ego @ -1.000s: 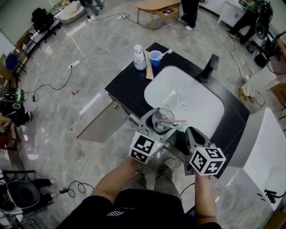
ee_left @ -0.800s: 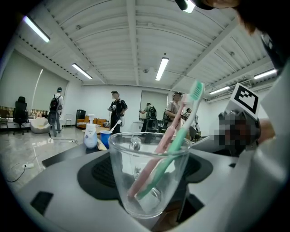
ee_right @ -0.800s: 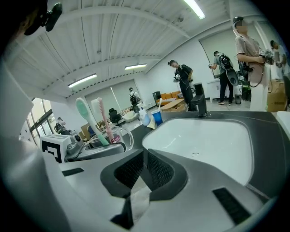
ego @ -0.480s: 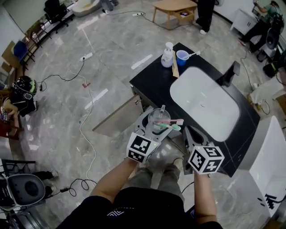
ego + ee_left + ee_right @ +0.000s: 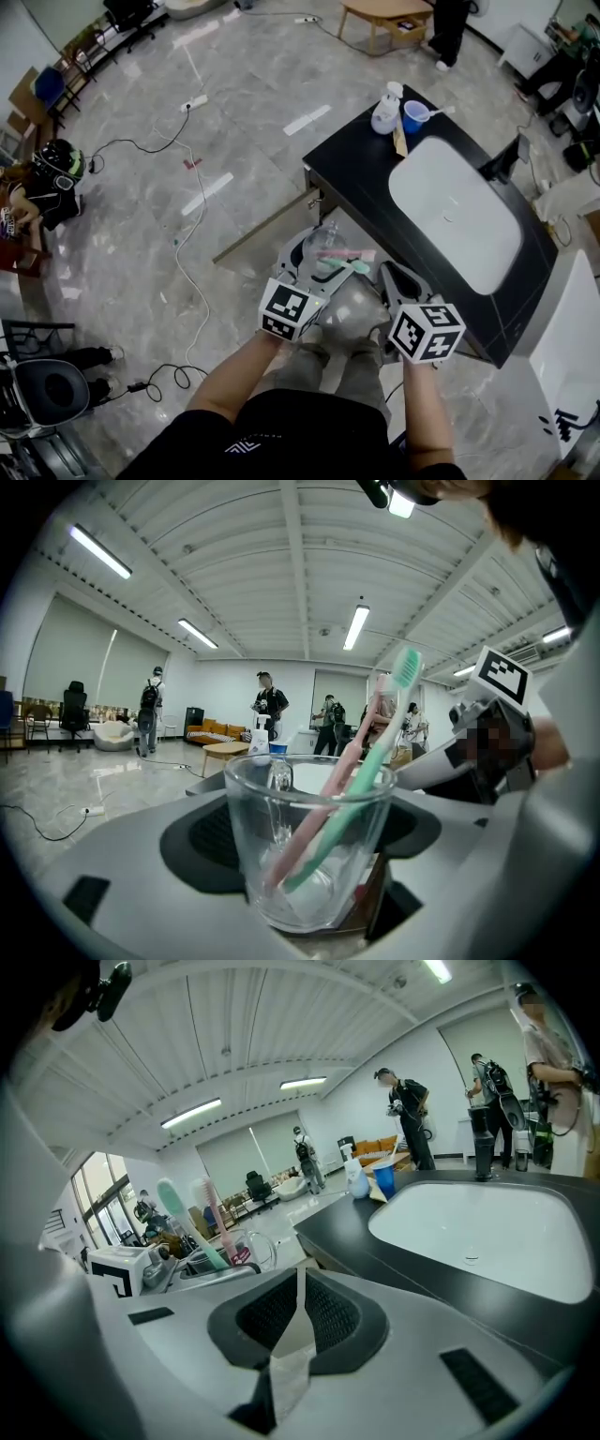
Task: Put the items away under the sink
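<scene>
We see the left claw (image 5: 309, 860) clamped on a clear glass (image 5: 281, 808), its jaws pressing the glass from either side, low on its wall. The glass stands upright in the grip. Inside it lean two brushes, heads up and tilted to the right: a green toothbrush (image 5: 367, 761) and a pink toothbrush (image 5: 330, 785), lying close against each other.

From the head view we find the glass held in the air over the floor, off the counter (image 5: 352, 173) and just near of its left edge. An open cabinet door (image 5: 267, 234) swings out to the left below that edge, and the glass hangs close to its right end.

The right claw (image 5: 298, 1309) has its jaws together, with only a thin slit between the ribbed pads and nothing in it. It sits to the right of the left claw and beside it, near the counter's front edge.

On the dark counter we make out the white basin (image 5: 459, 225) sunk into the top, with a black tap (image 5: 506, 161) on its far-right side. At the far-left end of the counter a soap bottle (image 5: 384, 112) and a blue cup (image 5: 413, 115) stand just beside each other, well apart from the glass.
</scene>
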`<state>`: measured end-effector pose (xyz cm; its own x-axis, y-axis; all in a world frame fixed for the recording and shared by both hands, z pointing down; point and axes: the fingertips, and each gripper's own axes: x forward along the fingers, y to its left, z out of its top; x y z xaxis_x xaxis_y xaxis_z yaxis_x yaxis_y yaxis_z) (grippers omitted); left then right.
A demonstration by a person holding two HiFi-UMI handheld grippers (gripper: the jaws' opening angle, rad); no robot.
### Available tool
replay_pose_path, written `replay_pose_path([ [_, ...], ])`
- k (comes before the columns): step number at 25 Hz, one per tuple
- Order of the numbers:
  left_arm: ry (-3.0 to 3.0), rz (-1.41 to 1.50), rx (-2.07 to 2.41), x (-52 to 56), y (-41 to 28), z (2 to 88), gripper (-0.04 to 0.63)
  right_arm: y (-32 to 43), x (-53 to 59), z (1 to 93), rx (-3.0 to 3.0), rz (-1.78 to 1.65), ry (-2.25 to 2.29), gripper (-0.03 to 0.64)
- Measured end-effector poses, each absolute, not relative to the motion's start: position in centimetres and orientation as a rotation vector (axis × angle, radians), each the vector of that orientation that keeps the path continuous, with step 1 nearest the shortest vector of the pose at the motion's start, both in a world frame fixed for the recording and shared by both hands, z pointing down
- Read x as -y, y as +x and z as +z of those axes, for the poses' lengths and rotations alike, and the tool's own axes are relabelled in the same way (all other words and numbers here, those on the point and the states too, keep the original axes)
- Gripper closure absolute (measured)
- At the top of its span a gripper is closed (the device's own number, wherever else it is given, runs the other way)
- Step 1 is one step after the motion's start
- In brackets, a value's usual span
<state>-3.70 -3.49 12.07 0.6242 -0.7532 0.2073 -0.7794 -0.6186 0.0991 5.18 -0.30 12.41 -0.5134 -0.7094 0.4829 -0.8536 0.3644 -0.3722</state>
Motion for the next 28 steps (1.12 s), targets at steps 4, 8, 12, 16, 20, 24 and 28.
replay_pose_path([
  [4, 2.656, 0.204, 1.299, 2.8, -4.8, 12.6, 0.204, 3.8, -0.4, 13.0, 2.395, 0.877, 1.351, 0.568],
  [8, 2.633, 0.189, 1.344, 1.6, -5.6, 13.4, 0.204, 2.7, -1.9, 14.0, 2.399, 0.875, 1.274, 0.568],
  [12, 2.630, 0.177, 1.349, 0.0, -5.3, 14.5, 0.204, 2.2, -3.4, 15.3, 2.398, 0.827, 1.216, 0.568],
  [16, 2.650, 0.188, 1.323, -1.3, -4.8, 16.4, 0.204, 1.9, -4.8, 17.2, 2.402, 0.866, 1.219, 0.568],
  [20, 2.644, 0.204, 1.279, -2.5, -4.7, 18.8, 0.204, 1.9, -6.0, 19.6, 2.364, 0.910, 1.238, 0.568],
  [24, 2.683, 0.247, 1.213, -2.7, -4.8, 20.6, 0.204, 1.1, -6.3, 21.4, 2.366, 0.924, 1.271, 0.568],
  [28, 2.718, 0.242, 1.161, -1.9, -5.4, 22.7, 0.204, 0.3, -5.7, 24.1, 2.366, 0.907, 1.318, 0.568],
])
